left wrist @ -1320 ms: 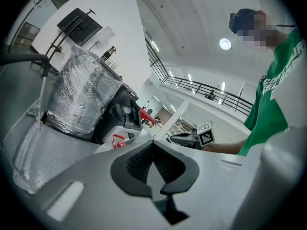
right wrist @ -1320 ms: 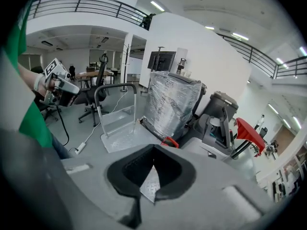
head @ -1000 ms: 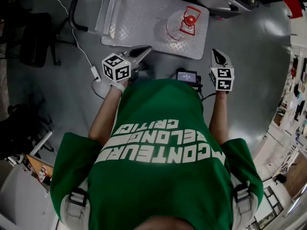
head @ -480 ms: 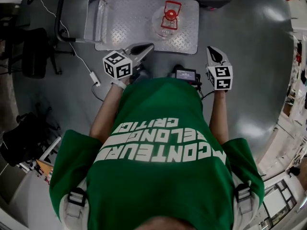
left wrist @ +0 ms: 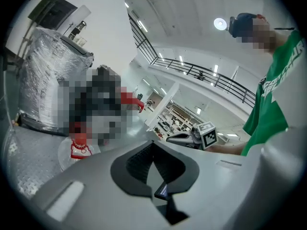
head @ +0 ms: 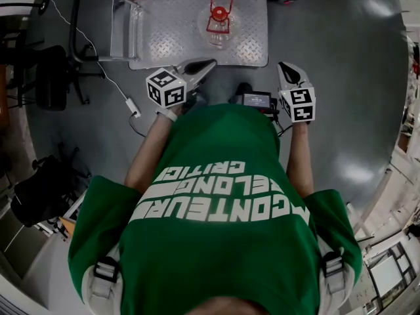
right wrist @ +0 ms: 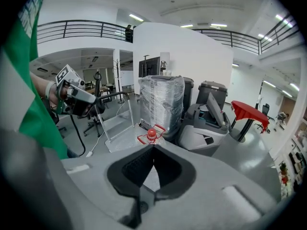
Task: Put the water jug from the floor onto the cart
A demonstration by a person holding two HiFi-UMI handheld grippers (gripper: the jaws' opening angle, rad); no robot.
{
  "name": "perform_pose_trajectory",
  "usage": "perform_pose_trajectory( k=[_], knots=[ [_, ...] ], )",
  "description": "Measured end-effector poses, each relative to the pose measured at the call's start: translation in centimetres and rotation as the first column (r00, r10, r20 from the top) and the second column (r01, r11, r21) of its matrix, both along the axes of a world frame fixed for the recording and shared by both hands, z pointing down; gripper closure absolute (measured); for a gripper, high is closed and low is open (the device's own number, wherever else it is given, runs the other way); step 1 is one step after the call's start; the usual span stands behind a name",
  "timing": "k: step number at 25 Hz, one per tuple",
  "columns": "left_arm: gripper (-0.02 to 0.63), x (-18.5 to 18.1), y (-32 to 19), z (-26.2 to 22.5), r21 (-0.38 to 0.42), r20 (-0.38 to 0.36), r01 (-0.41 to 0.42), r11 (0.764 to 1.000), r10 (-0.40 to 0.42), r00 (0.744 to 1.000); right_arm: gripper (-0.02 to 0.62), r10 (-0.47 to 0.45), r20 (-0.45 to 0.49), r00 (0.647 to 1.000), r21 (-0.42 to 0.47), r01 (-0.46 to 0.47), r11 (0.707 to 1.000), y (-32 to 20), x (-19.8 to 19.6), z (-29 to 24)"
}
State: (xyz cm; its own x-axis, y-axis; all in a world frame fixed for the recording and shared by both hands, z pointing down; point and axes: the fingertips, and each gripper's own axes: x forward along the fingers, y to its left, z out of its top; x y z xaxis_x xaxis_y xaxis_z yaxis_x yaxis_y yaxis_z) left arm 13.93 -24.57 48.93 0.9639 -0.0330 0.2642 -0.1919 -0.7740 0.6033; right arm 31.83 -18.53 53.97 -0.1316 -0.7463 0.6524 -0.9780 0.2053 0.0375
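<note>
Head view: water jug (head: pixel 218 21) stands on the cart (head: pixel 167 41) deck, ahead of both grippers and well apart from them. The deck carries the jug. Left gripper (head: pixel 207 63) and right gripper (head: pixel 284 66) are both closed and empty. Jug is upright, red cap facing up.

Left gripper view: jaws together, nothing between. Jug (left wrist: pixel 76 150) sits low left beyond them, long axis vertical.

Right gripper view: jaws together, empty. Jug (right wrist: pixel 151 135) appears just above the tips, far off, cap up.
</note>
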Motion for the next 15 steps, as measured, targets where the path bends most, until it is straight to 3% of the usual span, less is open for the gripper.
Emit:
perform_pose_trajectory(
  k=[15],
  knots=[
    [0.597,2.2,1.0,0.1,-0.001,-0.002,-0.011,1.0,0.011,1.0,0.601,-0.021,0.019,1.0,-0.026,0.021,0.999,1.0,0.6,0.9]
  ],
)
